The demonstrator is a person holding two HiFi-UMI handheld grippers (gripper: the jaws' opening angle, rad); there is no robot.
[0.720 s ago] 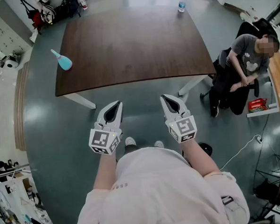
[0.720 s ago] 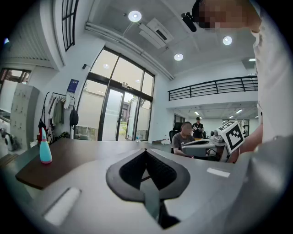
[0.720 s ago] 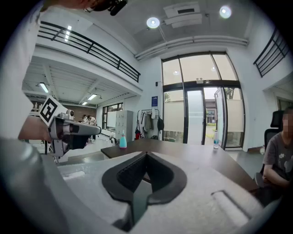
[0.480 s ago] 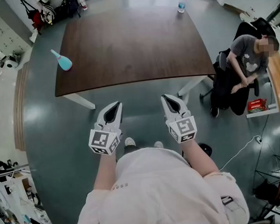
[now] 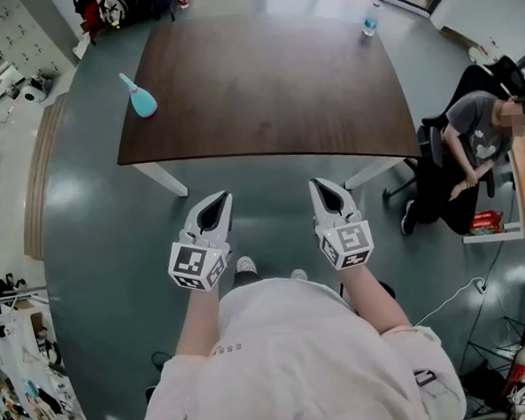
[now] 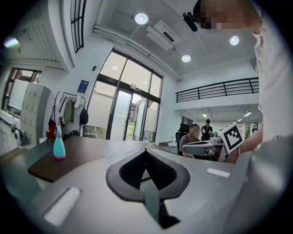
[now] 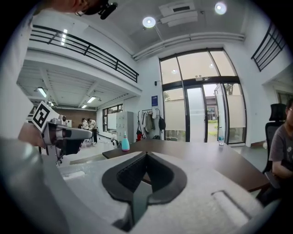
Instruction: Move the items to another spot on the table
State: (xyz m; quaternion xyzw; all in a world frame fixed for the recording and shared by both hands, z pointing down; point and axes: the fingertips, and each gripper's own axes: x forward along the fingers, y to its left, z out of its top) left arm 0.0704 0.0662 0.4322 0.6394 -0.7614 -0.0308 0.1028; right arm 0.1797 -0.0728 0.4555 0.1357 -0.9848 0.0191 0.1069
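Head view: we hold the left gripper (image 5: 220, 199) and right gripper (image 5: 318, 185) side by side, short of the dark brown rectangular wooden table (image 5: 273, 89). The turquoise plastic spray bottle (image 5: 140, 98) stands well ahead, left of the left gripper. Left gripper view: jaws pressed together, nothing between them. Right gripper view: jaws likewise closed and empty, with the bottle far ahead, slightly left.

A dark brown wooden table (image 5: 263, 80) on white legs stands on a glossy grey-green floor (image 5: 95, 224). Tall glass doors (image 7: 201, 109) let in daylight; round ceiling lamps (image 6: 141, 18) glow above a black-railed balcony (image 6: 215, 89).
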